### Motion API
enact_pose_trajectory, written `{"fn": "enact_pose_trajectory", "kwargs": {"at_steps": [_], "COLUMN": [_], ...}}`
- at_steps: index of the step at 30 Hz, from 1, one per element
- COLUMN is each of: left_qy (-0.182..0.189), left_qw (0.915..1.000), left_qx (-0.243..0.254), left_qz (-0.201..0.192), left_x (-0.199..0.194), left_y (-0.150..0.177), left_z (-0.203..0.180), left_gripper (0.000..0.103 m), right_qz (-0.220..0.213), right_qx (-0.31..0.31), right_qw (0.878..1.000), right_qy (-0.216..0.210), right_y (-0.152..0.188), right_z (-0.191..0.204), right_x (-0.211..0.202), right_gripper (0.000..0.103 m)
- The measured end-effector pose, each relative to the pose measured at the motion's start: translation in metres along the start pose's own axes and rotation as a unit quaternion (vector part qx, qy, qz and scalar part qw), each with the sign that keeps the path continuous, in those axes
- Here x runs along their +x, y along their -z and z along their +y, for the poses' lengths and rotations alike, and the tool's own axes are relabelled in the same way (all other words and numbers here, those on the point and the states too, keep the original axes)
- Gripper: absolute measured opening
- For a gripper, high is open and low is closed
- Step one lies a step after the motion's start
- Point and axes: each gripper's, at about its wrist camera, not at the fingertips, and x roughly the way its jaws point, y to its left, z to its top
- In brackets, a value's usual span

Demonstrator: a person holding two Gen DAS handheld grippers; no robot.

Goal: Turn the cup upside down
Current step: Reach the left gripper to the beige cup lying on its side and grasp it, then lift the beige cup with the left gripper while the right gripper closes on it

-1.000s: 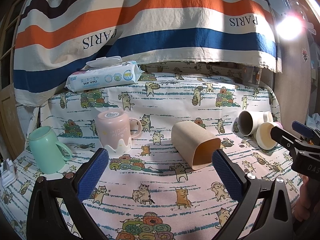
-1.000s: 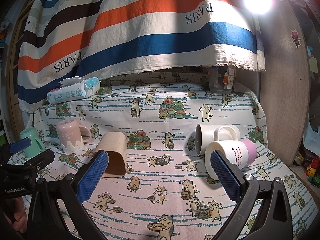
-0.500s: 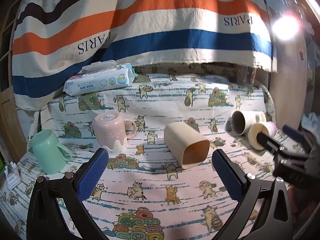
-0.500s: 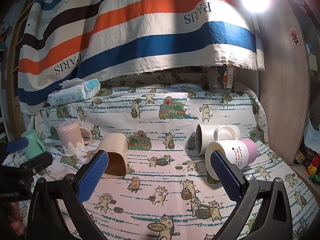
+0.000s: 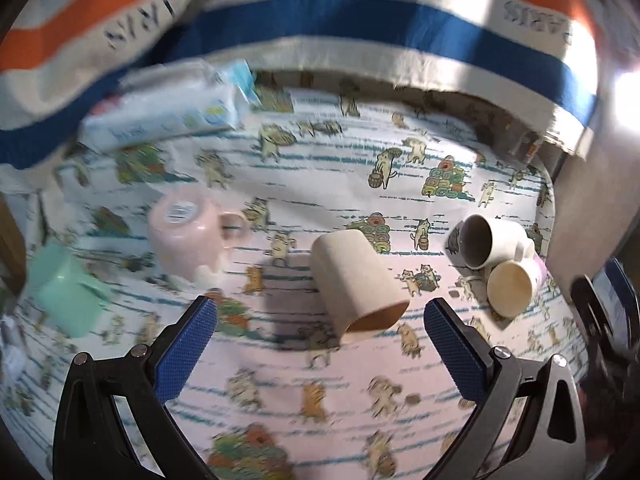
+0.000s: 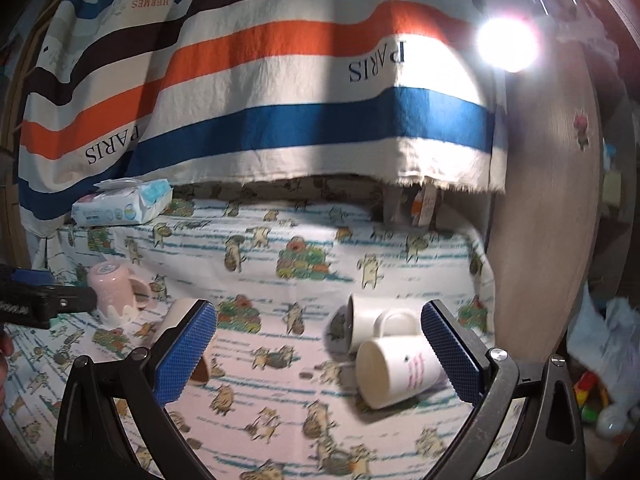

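Observation:
A beige handleless cup (image 5: pixel 356 280) lies on its side on the cat-print cloth, mouth toward me, just ahead of my open, empty left gripper (image 5: pixel 320 340). In the right wrist view it (image 6: pixel 176 316) is partly hidden behind a finger. Two white mugs lie on their sides at the right: one (image 6: pixel 400 372) with pink print, close ahead of my open, empty right gripper (image 6: pixel 318 344), and one (image 6: pixel 376 324) behind it. They also show in the left wrist view (image 5: pixel 510 288) (image 5: pixel 488 246). A pink mug (image 5: pixel 188 240) and a green mug (image 5: pixel 64 292) stand upside down at the left.
A pack of baby wipes (image 6: pixel 120 204) lies at the back left under a hanging striped cloth (image 6: pixel 280 92). A wooden panel (image 6: pixel 548 220) borders the table on the right. A bright lamp (image 6: pixel 506 42) glares at the upper right.
Both grippers have moved forward toward the cups. The left one has closed in on the beige cup, the right one on the two white mugs. Both stay open.

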Motion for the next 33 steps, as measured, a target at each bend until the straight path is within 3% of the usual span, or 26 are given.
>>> {"fn": "enact_pose_trajectory", "kwargs": {"at_steps": [5, 9, 13, 19, 24, 28, 33], "left_qy": [-0.017, -0.042, -0.044, -0.066, -0.050, -0.042, -0.008], "left_qw": [0.9973, 0.9923, 0.9858, 0.9801, 0.9768, 0.9791, 0.9848], "left_qx": [-0.021, -0.019, -0.030, -0.016, -0.041, -0.026, 0.001], "left_qz": [0.068, 0.115, 0.159, 0.187, 0.204, 0.197, 0.174], "left_x": [0.059, 0.106, 0.140, 0.166, 0.173, 0.167, 0.138], "left_y": [-0.023, -0.035, -0.039, -0.030, -0.020, -0.012, -0.003], "left_z": [-0.015, -0.025, -0.027, -0.031, -0.026, -0.030, -0.036], "left_gripper": [0.094, 0.094, 0.091, 0.091, 0.087, 0.068, 0.067], "right_qz": [0.022, 0.051, 0.079, 0.099, 0.113, 0.128, 0.134], "right_qx": [0.009, 0.016, 0.028, 0.042, 0.046, 0.054, 0.063], "right_qw": [1.000, 0.999, 0.996, 0.994, 0.992, 0.990, 0.989], "right_qy": [-0.012, -0.009, 0.001, 0.008, 0.008, 0.007, 0.010], "right_y": [-0.009, -0.005, 0.001, 0.010, 0.018, 0.024, 0.026], "right_z": [-0.008, -0.011, -0.018, -0.030, -0.032, -0.034, -0.038], "right_x": [0.022, 0.044, 0.066, 0.085, 0.095, 0.100, 0.097], "right_gripper": [0.102, 0.102, 0.102, 0.102, 0.102, 0.102, 0.102]}}
